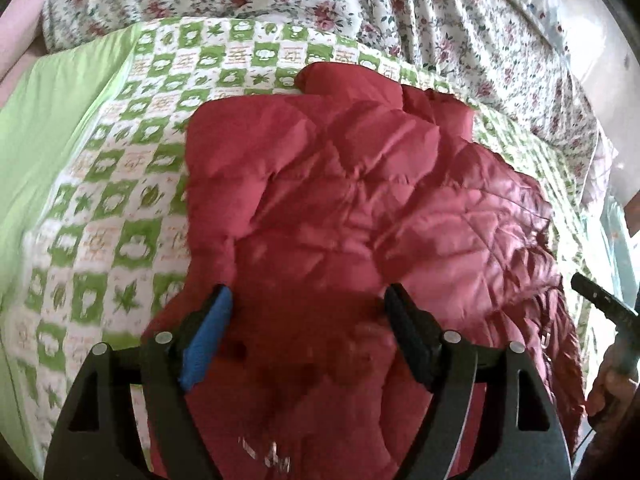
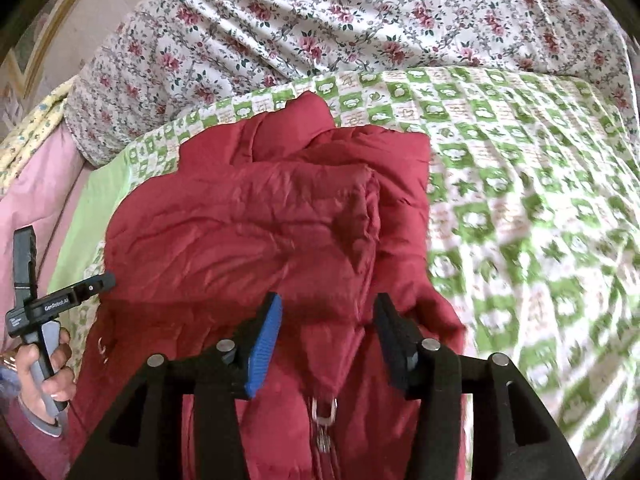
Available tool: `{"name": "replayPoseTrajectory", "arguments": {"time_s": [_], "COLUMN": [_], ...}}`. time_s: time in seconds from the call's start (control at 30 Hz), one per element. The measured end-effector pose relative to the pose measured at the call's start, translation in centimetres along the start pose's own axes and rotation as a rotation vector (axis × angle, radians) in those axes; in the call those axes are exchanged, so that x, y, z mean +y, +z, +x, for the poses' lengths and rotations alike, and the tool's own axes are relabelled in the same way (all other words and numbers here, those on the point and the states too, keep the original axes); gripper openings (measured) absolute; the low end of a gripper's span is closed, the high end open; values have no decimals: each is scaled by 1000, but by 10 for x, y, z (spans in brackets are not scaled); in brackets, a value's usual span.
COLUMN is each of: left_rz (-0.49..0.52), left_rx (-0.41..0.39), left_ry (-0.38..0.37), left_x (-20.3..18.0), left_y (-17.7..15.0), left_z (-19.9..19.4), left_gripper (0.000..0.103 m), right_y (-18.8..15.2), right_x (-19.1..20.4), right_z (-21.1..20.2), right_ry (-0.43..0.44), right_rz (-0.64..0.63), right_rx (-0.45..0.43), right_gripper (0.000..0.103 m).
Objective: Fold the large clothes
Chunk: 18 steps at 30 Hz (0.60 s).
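A red quilted puffer jacket [image 1: 340, 200] lies bunched on a green-and-white checked sheet [image 1: 120, 184]. My left gripper [image 1: 308, 320] is open just above the jacket's near part, empty. In the right wrist view the jacket [image 2: 260, 220] lies with a sleeve folded across it and its zipper pull [image 2: 325, 410] near the bottom. My right gripper [image 2: 328, 332] is open above the jacket by the zipper, empty. The left gripper [image 2: 52, 300] shows at that view's left edge, held in a hand.
A floral quilt [image 1: 400, 12] is heaped at the far side of the bed, also in the right wrist view [image 2: 360, 20]. A plain green strip [image 1: 48, 128] edges the sheet. Pink bedding [image 2: 36, 200] lies at the left.
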State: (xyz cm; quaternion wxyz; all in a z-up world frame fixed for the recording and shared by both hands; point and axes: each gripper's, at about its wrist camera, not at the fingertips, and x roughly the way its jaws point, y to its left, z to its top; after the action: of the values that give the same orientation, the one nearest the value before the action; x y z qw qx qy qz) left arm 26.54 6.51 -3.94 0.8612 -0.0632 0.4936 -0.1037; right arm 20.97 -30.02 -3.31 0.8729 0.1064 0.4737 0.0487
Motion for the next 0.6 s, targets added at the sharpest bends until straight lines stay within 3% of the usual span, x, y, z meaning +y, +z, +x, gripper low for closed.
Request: {"name": "replayPoseTrajectory", "arguments": {"time_s": [0.13,0.6], "left_rz": [-23,-86], "left_rx": [-15,-11], "left_ry": [-9,-28], "left_x": [7,28], "left_y": [-19,-93], "left_z": [-20,-71], "left_gripper": [78,78], "right_y": [-15,-66], "right_x": [-1,4], "right_z": [-22,-84], "right_ry": [16,23], "right_rz": [-1,-7], "right_rx": [-9,-51], "right_gripper": [60,68]}}
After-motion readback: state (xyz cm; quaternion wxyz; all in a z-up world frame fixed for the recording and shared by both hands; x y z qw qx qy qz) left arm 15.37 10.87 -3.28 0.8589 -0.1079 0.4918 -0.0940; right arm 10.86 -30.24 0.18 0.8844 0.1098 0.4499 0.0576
